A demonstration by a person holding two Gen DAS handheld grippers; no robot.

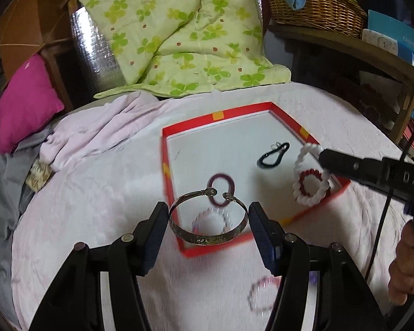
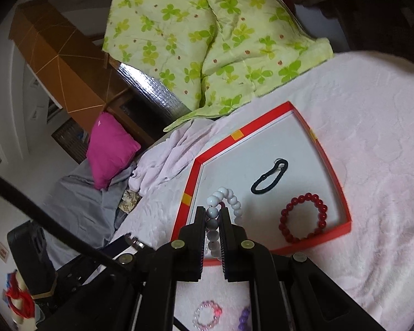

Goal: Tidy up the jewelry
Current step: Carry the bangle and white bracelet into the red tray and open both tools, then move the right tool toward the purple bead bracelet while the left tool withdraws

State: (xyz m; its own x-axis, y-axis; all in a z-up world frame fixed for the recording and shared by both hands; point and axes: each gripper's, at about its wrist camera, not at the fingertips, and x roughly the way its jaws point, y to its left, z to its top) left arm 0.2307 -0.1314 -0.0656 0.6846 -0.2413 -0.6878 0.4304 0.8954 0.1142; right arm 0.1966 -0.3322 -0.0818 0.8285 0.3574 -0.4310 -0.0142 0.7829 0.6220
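Observation:
My left gripper [image 1: 208, 227] holds a metal cuff bangle [image 1: 204, 237] across its width, one pad against each side, above the near corner of the red-rimmed tray [image 1: 287, 115]. A blurred pale bead bracelet [image 1: 198, 219] shows through the bangle. On the tray's white floor lie a maroon ring [image 1: 231, 186], a black hair tie [image 2: 270, 176] and a red bead bracelet [image 2: 303, 218]. My right gripper [image 2: 213, 220] is shut on a white bead bracelet [image 2: 229, 195], which hangs over the tray's right side in the left wrist view.
A pink bead bracelet [image 2: 207, 314] and a purple one [image 2: 244, 317] lie on the pale pink bedspread [image 2: 372, 165] in front of the tray. A green clover quilt [image 1: 179, 33], a magenta pillow [image 1: 27, 102] and a wicker basket [image 1: 314, 5] lie beyond it.

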